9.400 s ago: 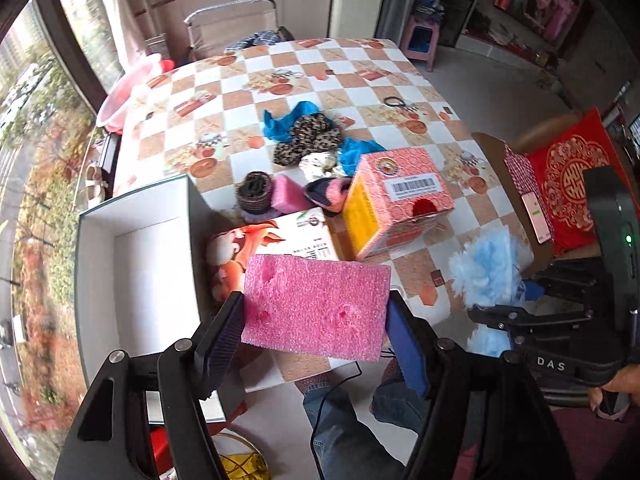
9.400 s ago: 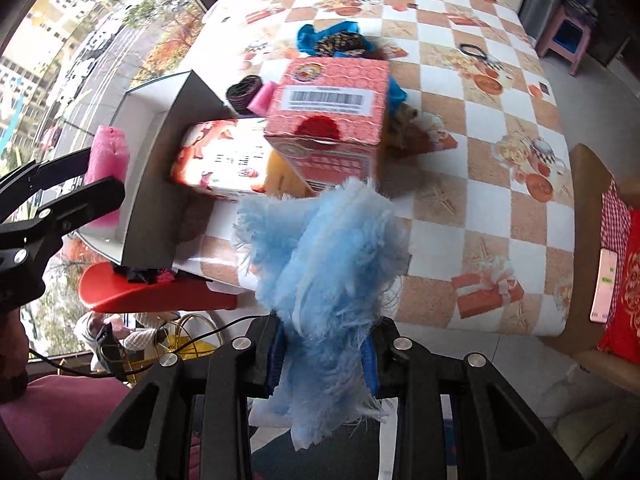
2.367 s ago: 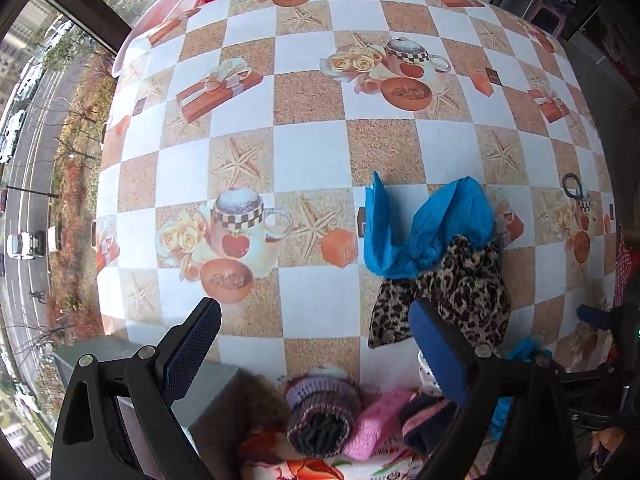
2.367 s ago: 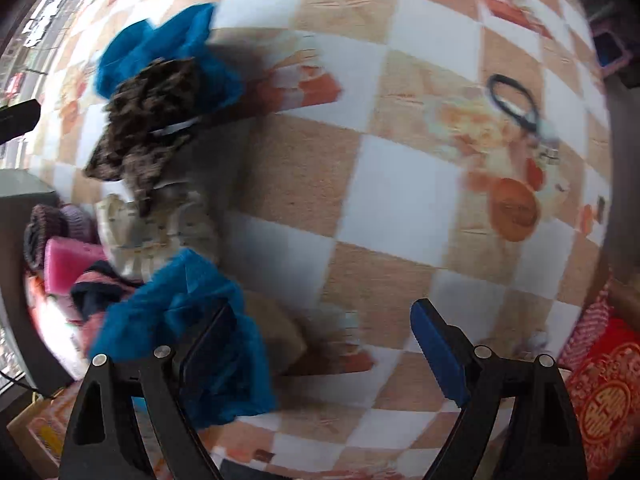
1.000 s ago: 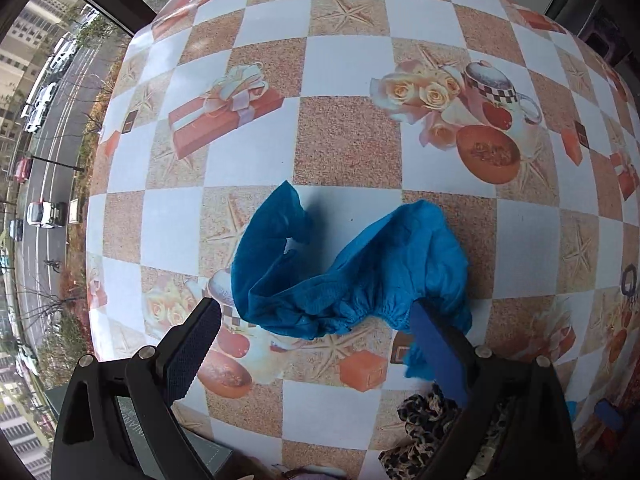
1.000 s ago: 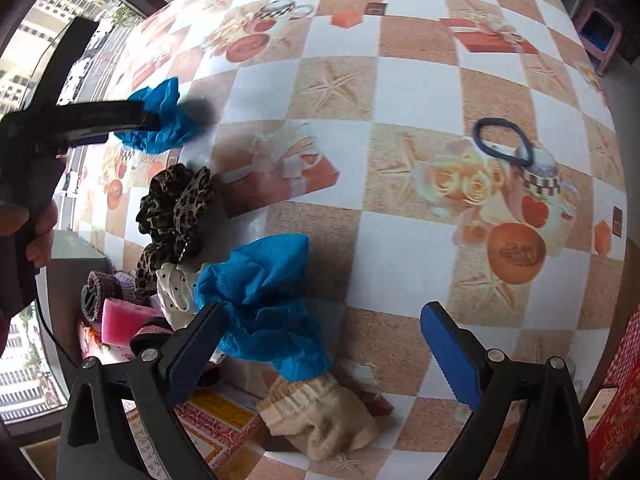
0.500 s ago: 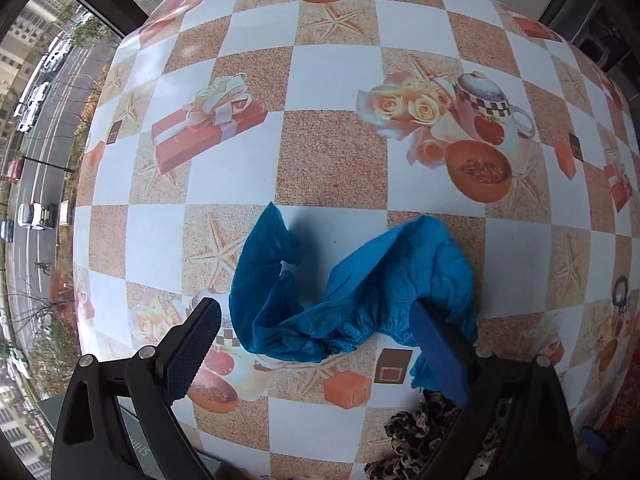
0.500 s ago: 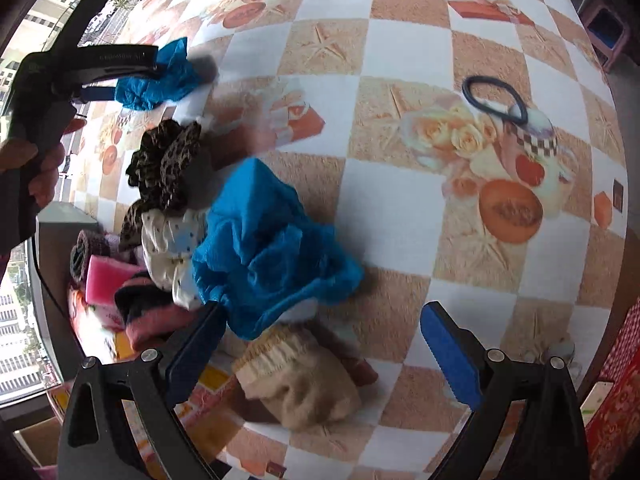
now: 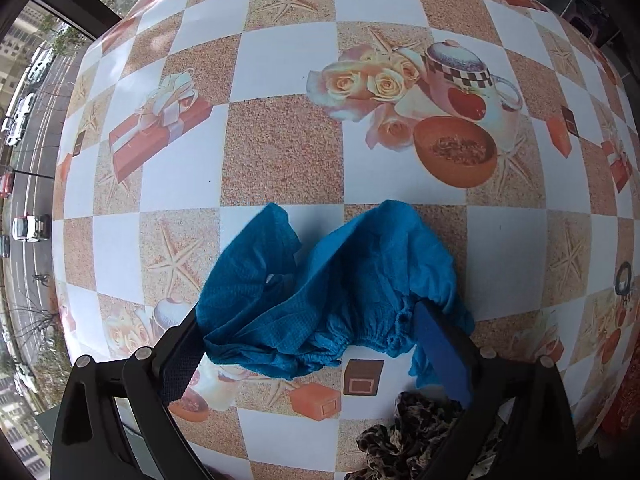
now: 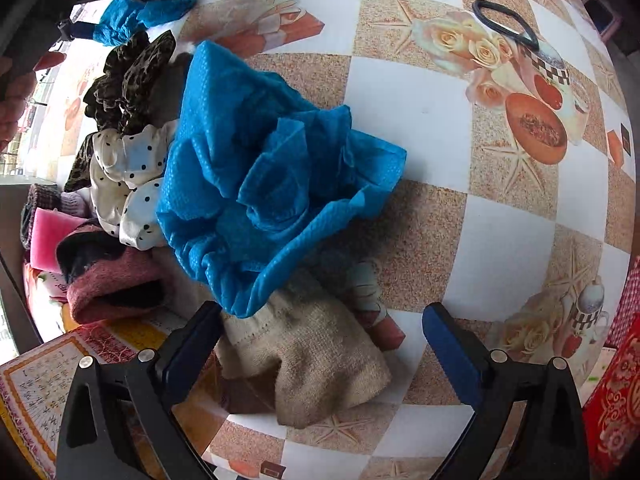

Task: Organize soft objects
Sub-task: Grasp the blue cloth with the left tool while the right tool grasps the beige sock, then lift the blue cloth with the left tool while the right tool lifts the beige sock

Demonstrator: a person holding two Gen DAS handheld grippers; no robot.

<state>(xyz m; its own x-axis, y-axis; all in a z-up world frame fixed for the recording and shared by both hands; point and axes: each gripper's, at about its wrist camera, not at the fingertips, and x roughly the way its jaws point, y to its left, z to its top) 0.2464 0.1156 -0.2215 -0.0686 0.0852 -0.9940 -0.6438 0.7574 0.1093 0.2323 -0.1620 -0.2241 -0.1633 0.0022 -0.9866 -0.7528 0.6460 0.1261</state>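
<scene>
Both grippers are hovering spread wide over the checked tablecloth (image 9: 280, 160), neither pinching anything. Directly ahead of the left gripper (image 9: 316, 344), a crumpled blue shoe cover (image 9: 332, 292) is lying on the cloth with its long axis running crosswise, from one finger to the other; its gathered elastic hem is sitting between the two pads, so that arm looks far nearer to it. In front of the right gripper (image 10: 320, 340), a second blue shoe cover (image 10: 272, 184) is resting ahead and slightly left, piled on a beige knitted sock (image 10: 316, 356) and leaning against a polka-dot scrunchie (image 10: 128, 184) and a leopard-print scrunchie (image 10: 128, 76). Whether the left pads are already touching the fabric is hard to make out. Parts of the pile are being cut off at the left edge of the right view, and how much of the sock is lying beneath the cover is hidden.
</scene>
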